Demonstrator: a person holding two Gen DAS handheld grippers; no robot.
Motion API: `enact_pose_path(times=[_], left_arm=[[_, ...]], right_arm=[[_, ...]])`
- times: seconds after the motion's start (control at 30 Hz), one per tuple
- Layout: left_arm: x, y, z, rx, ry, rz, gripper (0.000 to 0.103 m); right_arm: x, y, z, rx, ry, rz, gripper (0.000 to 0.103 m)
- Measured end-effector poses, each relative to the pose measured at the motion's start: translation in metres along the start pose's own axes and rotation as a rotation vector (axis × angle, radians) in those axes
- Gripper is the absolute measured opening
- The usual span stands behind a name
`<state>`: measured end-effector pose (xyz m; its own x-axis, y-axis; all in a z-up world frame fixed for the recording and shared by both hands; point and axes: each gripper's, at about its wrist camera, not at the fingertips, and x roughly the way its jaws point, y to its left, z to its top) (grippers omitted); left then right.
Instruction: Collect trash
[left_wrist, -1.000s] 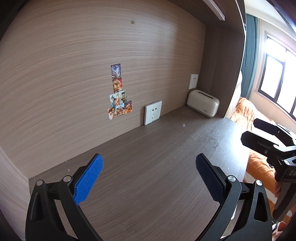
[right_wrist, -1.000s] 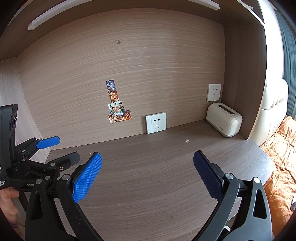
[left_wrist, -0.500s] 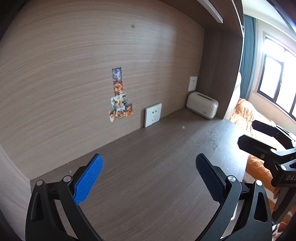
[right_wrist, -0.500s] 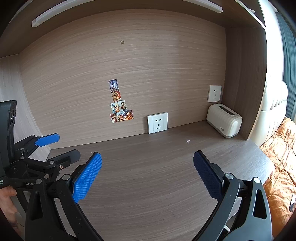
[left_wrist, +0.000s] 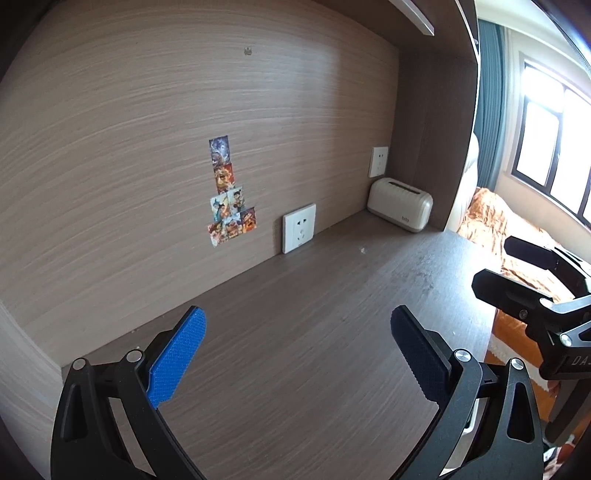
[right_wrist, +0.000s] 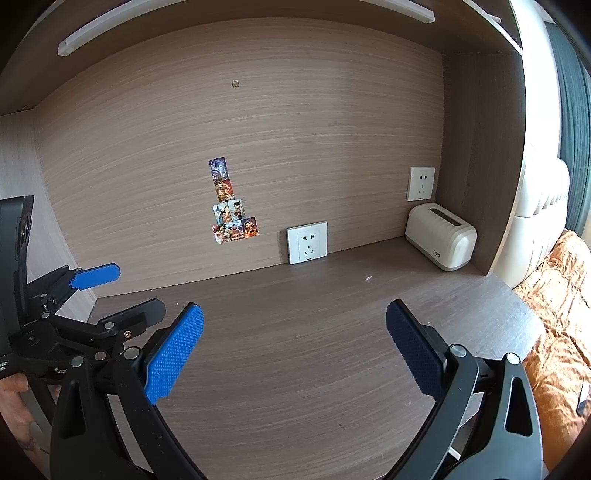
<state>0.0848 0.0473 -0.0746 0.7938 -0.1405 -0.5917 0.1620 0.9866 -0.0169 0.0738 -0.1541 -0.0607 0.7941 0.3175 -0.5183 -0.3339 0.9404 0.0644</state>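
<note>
Wood-grain panelling forms the back wall (right_wrist: 295, 129) and side walls of a recessed desk alcove; its counter (right_wrist: 295, 350) is a darker, matt laminate with fine straight grain.

**Change since the earlier frames.** Both views have shifted only slightly: stickers (right_wrist: 231, 206) and socket plate (right_wrist: 306, 242) sit a little lower and further from the jaws than one second ago. Nothing on the counter has moved. Judgement: the grippers are drifting, not yet committed to a target.

**Gripper state.** Left gripper (left_wrist: 295, 354): jaws spread wide, nothing between them. Right gripper (right_wrist: 293, 343): jaws spread wide, likewise empty. Pads (right_wrist: 173, 356) are blue, stippled rubber on black arms.

**Task item.** The only trash candidate is a small pale scrap (right_wrist: 368, 277), well ahead of the right jaws, slightly to their right, and short of the rounded cream box (right_wrist: 439, 236) in the far right corner. Its material is too small to identify. No bin is in view.

**Stage.** The near-bare counter fits either trash already removed or one scrap remaining.
</note>
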Motion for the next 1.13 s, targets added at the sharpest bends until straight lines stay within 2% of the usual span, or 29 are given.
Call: enact_pose_path(times=[0.77,0.93,1.13], left_arm=[[0.009,0.004,0.01,-0.009,-0.023,-0.014,0.098],[0.016,0.004,0.013,-0.009,-0.011,-0.031,0.098],[0.025,0.007,0.012,-0.013,-0.001,-0.015,0.098]], right_arm=[[0.003,-0.006,0.007,-0.017,-0.003,-0.019,0.098],[0.006,-0.008,0.006,-0.006,0.002,-0.035,0.098],[0.01,-0.006,0.006,-0.001,0.012,-0.05,0.098]])
